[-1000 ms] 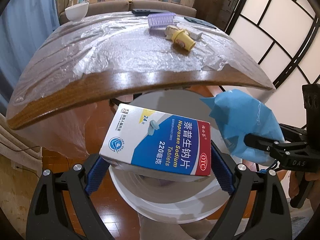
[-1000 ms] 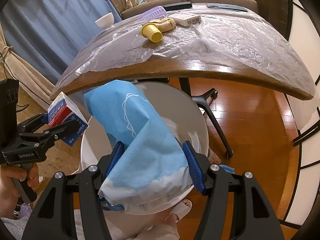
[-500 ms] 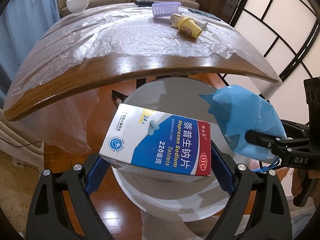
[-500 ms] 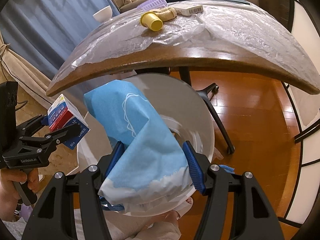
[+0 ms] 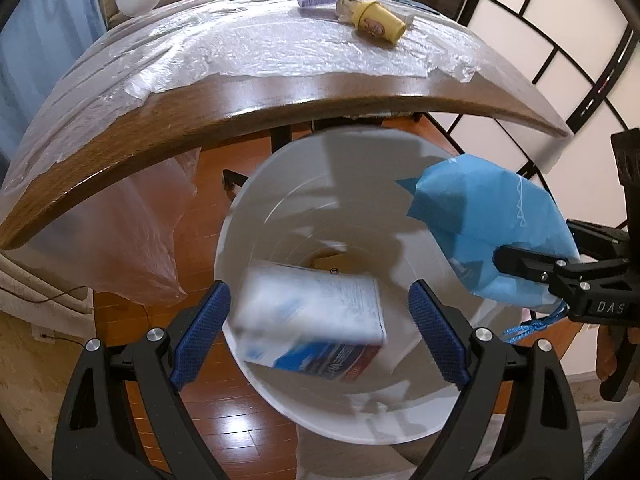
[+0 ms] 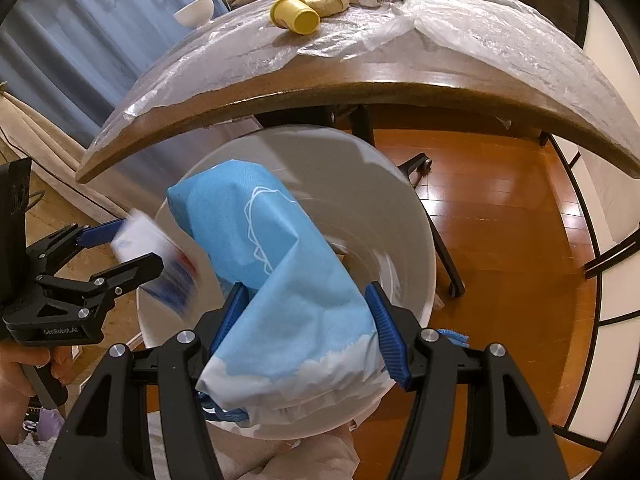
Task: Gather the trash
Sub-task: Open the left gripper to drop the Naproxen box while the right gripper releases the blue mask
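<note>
Nearest, left hand-held gripper (image 5: 318, 332) spread wide, tilted down over the mouth of the bin (image 5: 360, 176), with the box (image 5: 316, 316) loose and blurred between the pads, touching neither (most likely dropping in, hence the aim straight down the opening). Just beside it, right hand-held gripper (image 6: 308, 328) clamped narrow on the blue bag (image 6: 272, 264), poised above the same bin, presumably next to go. Farther off, up on the plastic-covered surface (image 5: 280, 96), a yellow cup (image 5: 376, 24) on its side, uncollected.
</note>
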`<state>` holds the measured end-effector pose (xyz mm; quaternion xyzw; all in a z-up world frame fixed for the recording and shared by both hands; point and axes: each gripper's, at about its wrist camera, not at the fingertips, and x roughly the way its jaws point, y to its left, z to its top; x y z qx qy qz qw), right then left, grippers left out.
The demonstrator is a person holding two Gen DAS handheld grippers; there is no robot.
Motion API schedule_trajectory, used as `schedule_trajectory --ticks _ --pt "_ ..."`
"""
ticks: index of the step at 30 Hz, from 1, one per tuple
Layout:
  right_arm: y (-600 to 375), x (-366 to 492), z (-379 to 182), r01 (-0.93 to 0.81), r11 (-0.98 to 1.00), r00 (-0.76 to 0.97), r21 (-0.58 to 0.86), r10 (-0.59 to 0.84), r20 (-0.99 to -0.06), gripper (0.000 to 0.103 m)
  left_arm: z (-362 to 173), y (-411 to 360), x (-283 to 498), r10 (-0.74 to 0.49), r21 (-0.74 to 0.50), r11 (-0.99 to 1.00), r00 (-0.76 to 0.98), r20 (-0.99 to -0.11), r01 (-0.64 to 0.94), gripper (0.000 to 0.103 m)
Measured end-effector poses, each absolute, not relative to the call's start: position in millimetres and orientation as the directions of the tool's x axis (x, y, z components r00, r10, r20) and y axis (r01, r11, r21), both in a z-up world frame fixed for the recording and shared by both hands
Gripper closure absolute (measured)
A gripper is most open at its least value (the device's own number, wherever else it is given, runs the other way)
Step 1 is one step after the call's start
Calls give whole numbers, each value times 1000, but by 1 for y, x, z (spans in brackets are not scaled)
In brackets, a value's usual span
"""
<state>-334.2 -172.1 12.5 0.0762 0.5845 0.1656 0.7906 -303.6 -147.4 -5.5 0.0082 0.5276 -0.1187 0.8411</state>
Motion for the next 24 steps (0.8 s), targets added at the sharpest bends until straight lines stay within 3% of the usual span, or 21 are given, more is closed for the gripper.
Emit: schedule_trajectory --ticks 11,13,17,24 --pt "-166 -328 -4 -161 944 235 288 320 -918 43 -15 -141 -295 -184 -101 971 404 -896 218 11" --pt "-164 -327 -8 -159 949 224 273 304 -926 38 -16 -140 -294 -181 -98 971 401 -898 219 11" --pt "-161 -327 -4 -155 954 238 255 287 -928 18 -15 -138 -289 -175 -97 972 390 -904 213 11" --pt "-167 -326 36 -158 965 352 209 252 -901 10 10 -133 -291 -208 -128 969 416 -885 212 10"
